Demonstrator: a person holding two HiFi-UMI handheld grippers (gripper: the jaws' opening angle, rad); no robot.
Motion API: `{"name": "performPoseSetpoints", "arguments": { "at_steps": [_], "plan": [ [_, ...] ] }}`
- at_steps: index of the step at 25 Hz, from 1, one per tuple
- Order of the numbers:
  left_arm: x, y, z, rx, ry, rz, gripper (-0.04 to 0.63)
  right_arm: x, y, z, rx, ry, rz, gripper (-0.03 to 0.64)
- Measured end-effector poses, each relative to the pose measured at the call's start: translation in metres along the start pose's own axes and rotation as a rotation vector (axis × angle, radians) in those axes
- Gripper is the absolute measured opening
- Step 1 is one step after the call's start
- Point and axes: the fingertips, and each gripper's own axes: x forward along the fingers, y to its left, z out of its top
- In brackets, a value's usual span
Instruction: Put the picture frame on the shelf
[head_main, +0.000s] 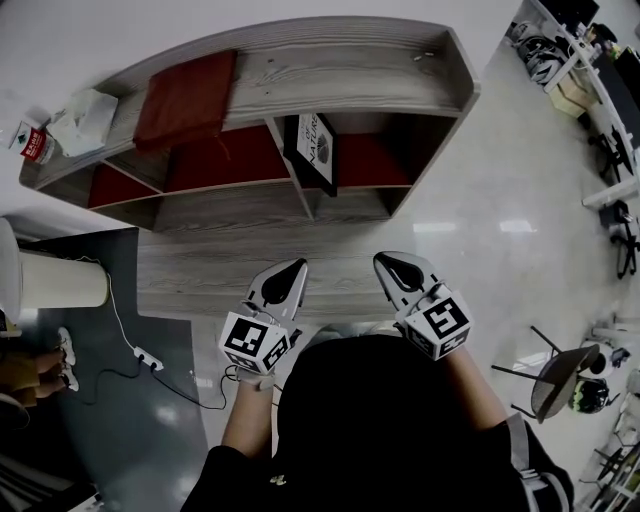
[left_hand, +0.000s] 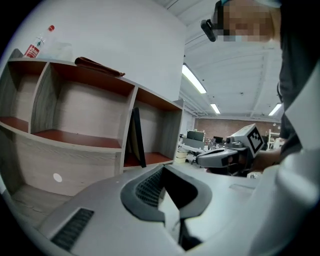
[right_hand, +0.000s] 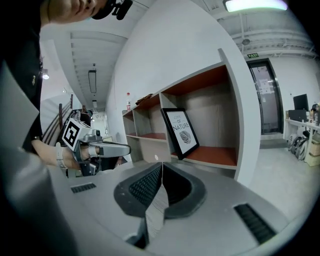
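Glossy pale floor (head_main: 500, 230) | grey woodgrain shelf (head_main: 350, 70), red-lined bays | black rectangular picture frame (head_main: 312, 150) stands tilted in right bay, seemingly against the divider | left gripper (head_main: 296, 268), right gripper (head_main: 388, 262) point near-level at shelf, both jaws pressed together, empty

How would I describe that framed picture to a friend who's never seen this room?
Find the grey wooden shelf against the white wall, its compartments floored in red. In the right-hand compartment a picture frame stands leaning on the divider. It is black-edged with a white sheet reading OF NATURE, and sits inside, while the red cloth and bottle rest on top.
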Motion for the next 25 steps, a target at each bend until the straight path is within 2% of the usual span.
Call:
{"name": "performPoseSetpoints", "arguments": {
  "at_steps": [9, 16, 25],
  "plan": [
    [-0.001, 0.009, 0.001, 0.049, 0.018, -0.035, 0.009, 0.015, 0.012, 0.005, -0.038, -0.01, 0.022, 0.0],
    [0.005, 0.013, -0.001, 0.056, 0.026, -0.052, 0.009, 0.024, 0.01, 0.01, -0.036, -0.034, 0.022, 0.0],
    [0.008, 0.014, -0.001, 0.053, 0.026, -0.061, 0.009, 0.028, 0.011, 0.007, -0.042, -0.015, 0.023, 0.0]
  ]
}}
